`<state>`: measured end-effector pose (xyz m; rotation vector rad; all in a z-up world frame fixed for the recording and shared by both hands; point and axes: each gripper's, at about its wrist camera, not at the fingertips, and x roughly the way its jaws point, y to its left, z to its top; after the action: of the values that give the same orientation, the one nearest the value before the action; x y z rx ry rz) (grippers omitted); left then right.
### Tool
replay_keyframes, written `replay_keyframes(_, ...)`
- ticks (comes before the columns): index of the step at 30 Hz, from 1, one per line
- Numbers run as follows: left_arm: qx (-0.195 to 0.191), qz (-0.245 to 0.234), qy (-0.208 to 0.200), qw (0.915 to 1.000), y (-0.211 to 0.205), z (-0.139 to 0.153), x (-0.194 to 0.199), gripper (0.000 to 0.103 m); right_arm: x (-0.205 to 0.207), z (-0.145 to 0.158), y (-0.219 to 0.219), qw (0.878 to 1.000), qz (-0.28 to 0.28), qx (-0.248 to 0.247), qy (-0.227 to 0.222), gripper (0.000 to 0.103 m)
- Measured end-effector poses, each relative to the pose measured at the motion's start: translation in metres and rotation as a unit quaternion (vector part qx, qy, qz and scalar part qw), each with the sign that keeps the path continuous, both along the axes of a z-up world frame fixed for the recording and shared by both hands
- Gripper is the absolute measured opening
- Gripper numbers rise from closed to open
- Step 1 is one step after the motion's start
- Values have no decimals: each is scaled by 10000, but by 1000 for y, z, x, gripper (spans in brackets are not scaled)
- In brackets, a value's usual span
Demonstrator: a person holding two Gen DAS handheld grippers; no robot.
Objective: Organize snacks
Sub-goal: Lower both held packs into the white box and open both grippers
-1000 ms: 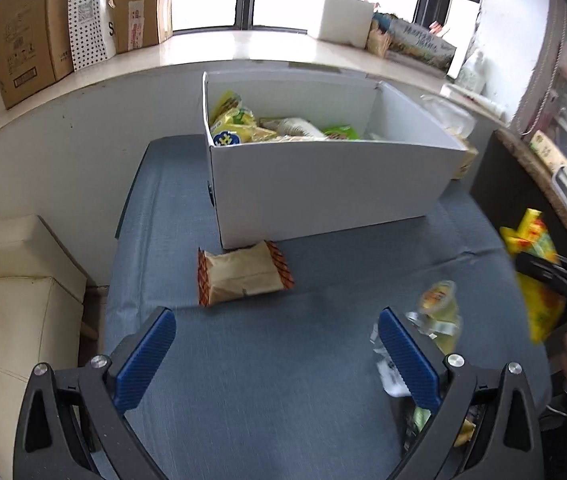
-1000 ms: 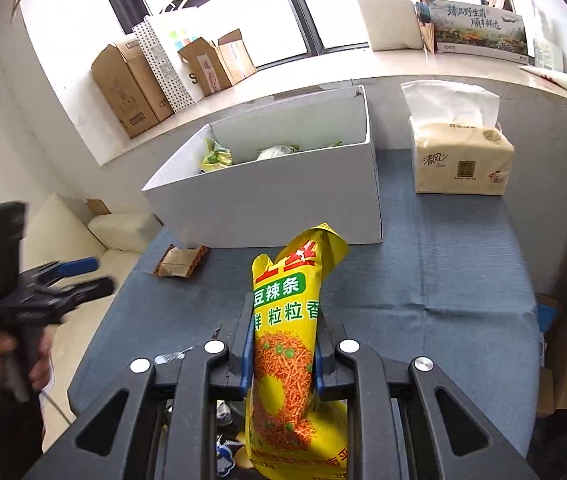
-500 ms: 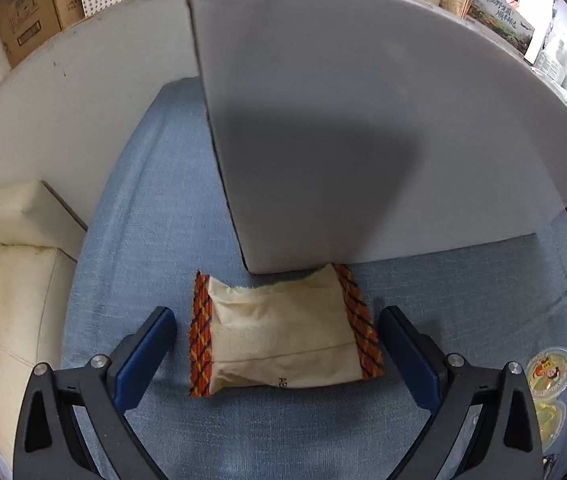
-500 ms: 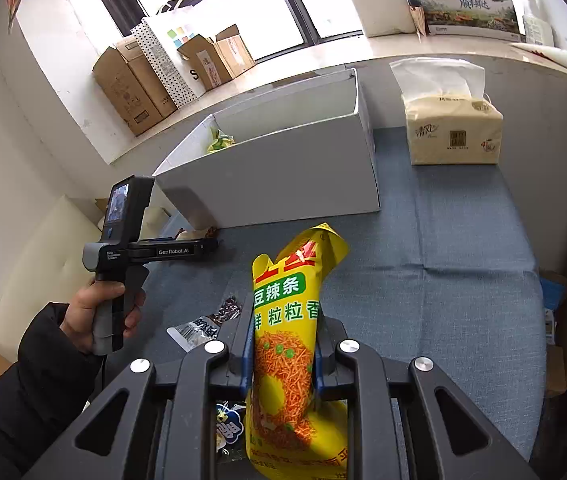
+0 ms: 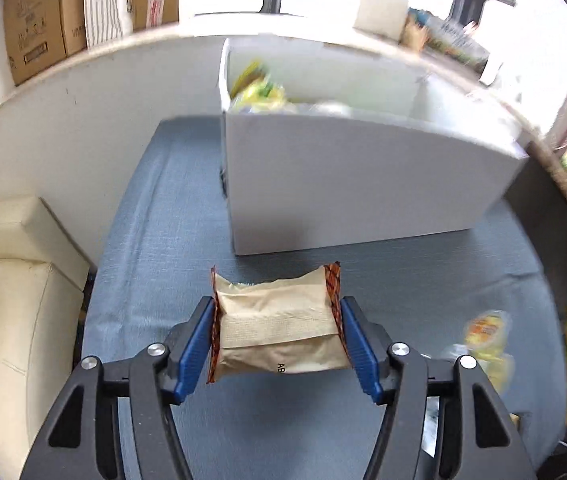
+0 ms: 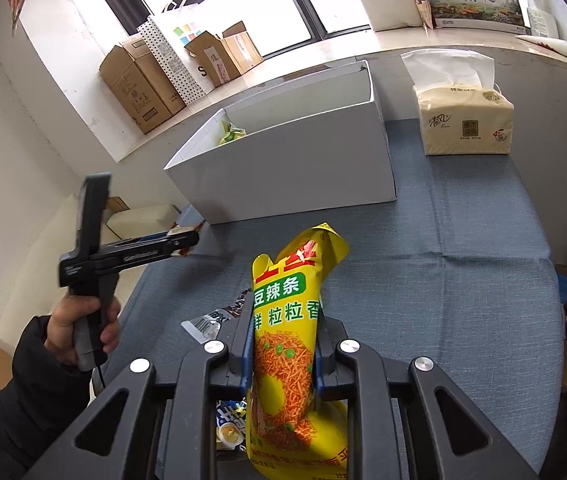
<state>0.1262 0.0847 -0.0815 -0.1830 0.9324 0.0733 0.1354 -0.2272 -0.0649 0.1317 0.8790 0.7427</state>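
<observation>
My left gripper [image 5: 277,312] is shut on a tan snack packet with orange crimped ends [image 5: 275,320] and holds it above the blue table in front of the white box [image 5: 355,188]. The box holds several snacks at its left end [image 5: 259,92]. My right gripper [image 6: 283,344] is shut on a tall yellow snack bag [image 6: 287,344] held upright over the table. The left gripper also shows in the right wrist view [image 6: 185,242], near the white box's [image 6: 295,172] left corner.
A tissue pack [image 6: 463,124] stands right of the box. Loose snacks lie on the blue tablecloth: jelly cups [image 5: 483,328] and a dark wrapper [image 6: 219,316]. Cardboard boxes [image 6: 143,80] line the window sill. A cream sofa [image 5: 11,300] is left of the table.
My left gripper closed on the tan packet and lifted it off the table, pulling back from the box. My right gripper kept holding the yellow bag and barely moved.
</observation>
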Motion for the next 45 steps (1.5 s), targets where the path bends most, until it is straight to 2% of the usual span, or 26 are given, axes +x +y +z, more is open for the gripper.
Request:
replay_keyframes(6, -216, -149, -467, 9986, -24, 54, -49, 67, -7, 8, 6, 9999, 59, 111, -65, 23)
replay_keyframes(9, -435, -287, -697, 9962, -38, 85, -57, 67, -9, 17, 9, 9996, 102, 227, -124, 24)
replay_keyframes(14, -260, -368, -1047, 9935, -43, 125, -59, 68, -3, 43, 13, 9986, 58, 393, -363, 24)
replay_keyframes(19, 61, -559, -1191, 9913, -43, 152, -24, 69, 17, 75, 25, 9968, 9, 381, -709, 24)
replay_keyframes(24, 115, -647, -1256, 9899, -38, 163, 35, 69, 58, 108, 45, 9932, -153, 404, -1077, 24)
replay_keyframes(26, 269, -695, -1321, 9884, -39, 162, 58, 69, 86, 113, 56, 9938, -187, 417, -1012, 24)
replay_keyframes(28, 433, -746, -1189, 9892, -41, 156, 82, 69, 115, 114, 65, 9937, -197, 505, -981, 24)
replay_keyframes(34, 656, -615, -844, 9924, -38, 121, 127, 69, 193, 110, 88, 9953, -477, 96, -834, 24)
replay_keyframes(36, 625, -550, -772, 9935, -33, 111, 131, 75, 209, 108, 91, 9944, -578, -60, -885, 30)
replay_keyframes(37, 556, -554, -738, 9942, -29, 107, 134, 78, 216, 106, 92, 9938, -639, -108, -907, 45)
replay_keyframes(38, 518, -532, -710, 9947, -26, 103, 134, 89, 224, 103, 92, 9933, -729, -191, -875, 79)
replay_keyframes(39, 458, -528, -724, 9949, -22, 100, 134, 102, 230, 100, 90, 9924, -870, -241, -838, 91)
replay_keyframes(40, 394, -539, -757, 9949, -18, 98, 134, 103, 233, 98, 87, 9911, -1004, -194, -854, 97)
replay_keyframes(42, 430, -486, -730, 9952, -12, 95, 132, 103, 232, 97, 78, 9889, -1174, -5, -908, 97)
replay_keyframes(45, 463, -429, -712, 9955, -7, 93, 130, 103, 227, 93, 70, 9890, -1219, 173, -822, 103)
